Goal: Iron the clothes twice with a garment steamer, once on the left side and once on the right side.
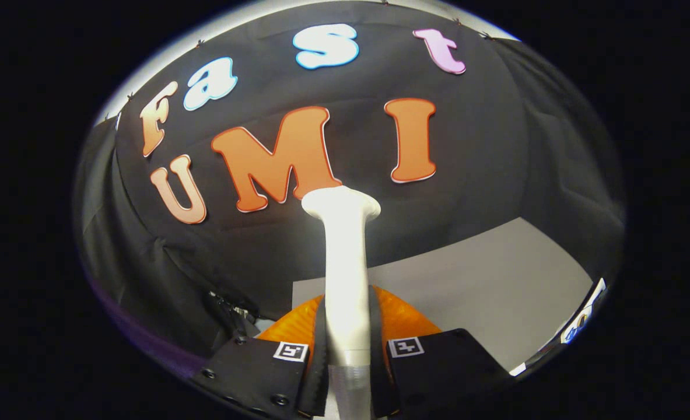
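Tool [347, 373] clamps steamer [345, 256]; grey tabletop [496, 280] bare beyond; booth wall behind.

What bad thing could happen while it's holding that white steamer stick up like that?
The gripper is shut on the white steamer handle down low, so its wide top end might tip or twist in the grip. The steamer points toward the black cloth wall, with no clothes ahead of it, so it might bump or steam the wall instead.
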Action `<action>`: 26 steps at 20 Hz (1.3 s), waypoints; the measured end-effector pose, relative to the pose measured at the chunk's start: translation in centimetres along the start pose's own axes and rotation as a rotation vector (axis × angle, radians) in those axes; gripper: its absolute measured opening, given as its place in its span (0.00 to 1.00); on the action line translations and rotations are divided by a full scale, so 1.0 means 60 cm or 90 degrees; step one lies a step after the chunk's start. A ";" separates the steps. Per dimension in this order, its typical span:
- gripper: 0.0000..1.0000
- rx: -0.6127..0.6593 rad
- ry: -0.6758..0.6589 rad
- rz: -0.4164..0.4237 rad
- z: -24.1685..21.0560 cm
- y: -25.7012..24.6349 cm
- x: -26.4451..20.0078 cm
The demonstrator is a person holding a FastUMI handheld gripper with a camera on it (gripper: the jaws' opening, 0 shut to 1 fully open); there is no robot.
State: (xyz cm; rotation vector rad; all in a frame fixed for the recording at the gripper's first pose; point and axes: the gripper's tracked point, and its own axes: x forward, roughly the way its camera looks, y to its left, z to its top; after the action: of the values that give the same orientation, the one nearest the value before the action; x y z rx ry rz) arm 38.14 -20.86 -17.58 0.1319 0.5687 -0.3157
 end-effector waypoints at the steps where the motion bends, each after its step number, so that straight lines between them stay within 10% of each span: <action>1: 0.37 0.004 -0.016 -0.009 0.007 -0.004 -0.017; 26: 0.36 -0.051 -0.273 -0.003 -0.095 -0.036 -0.658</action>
State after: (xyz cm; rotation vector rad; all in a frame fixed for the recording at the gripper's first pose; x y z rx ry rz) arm 3.08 -11.59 -0.77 -0.0170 0.1562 -0.3143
